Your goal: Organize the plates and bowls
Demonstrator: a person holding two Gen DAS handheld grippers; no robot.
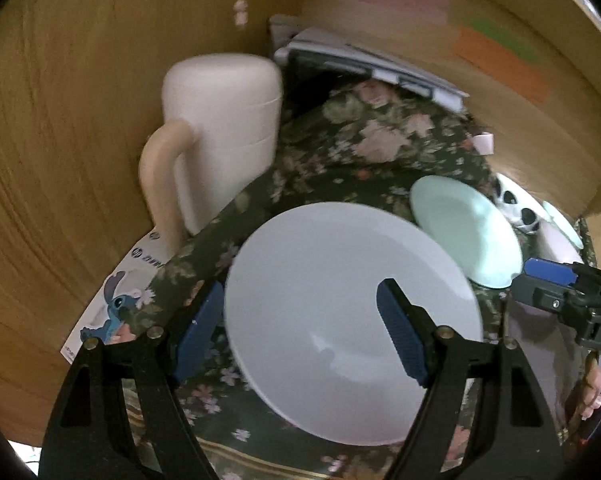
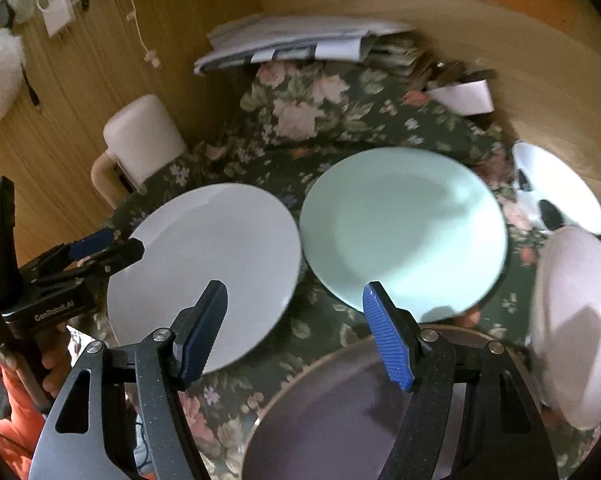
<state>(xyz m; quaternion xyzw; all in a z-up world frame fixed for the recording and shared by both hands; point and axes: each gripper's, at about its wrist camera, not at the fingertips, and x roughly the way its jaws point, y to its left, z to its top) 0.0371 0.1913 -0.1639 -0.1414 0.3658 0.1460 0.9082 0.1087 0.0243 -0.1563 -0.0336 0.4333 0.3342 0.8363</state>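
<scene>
A white plate (image 1: 352, 320) lies flat on the floral cloth. My left gripper (image 1: 300, 332) is open above it, with one finger beyond the plate's left rim and the other over its middle; neither pad touches it. Beside it lies a mint-green plate (image 2: 404, 232), also visible in the left wrist view (image 1: 464, 232). My right gripper (image 2: 296, 334) hangs open and empty over the gap between the white plate (image 2: 208, 272), the mint plate and a dark tan-rimmed plate (image 2: 340, 412). A pale pink bowl (image 2: 576, 320) and a panda-patterned bowl (image 2: 552, 188) sit at the right.
A white jug (image 1: 220, 136) with a cream handle stands at the cloth's left edge, against the wooden wall. A pile of papers (image 2: 292, 40) lies at the back. A small white box (image 2: 464, 98) sits back right. A hand holds the left gripper (image 2: 108, 248).
</scene>
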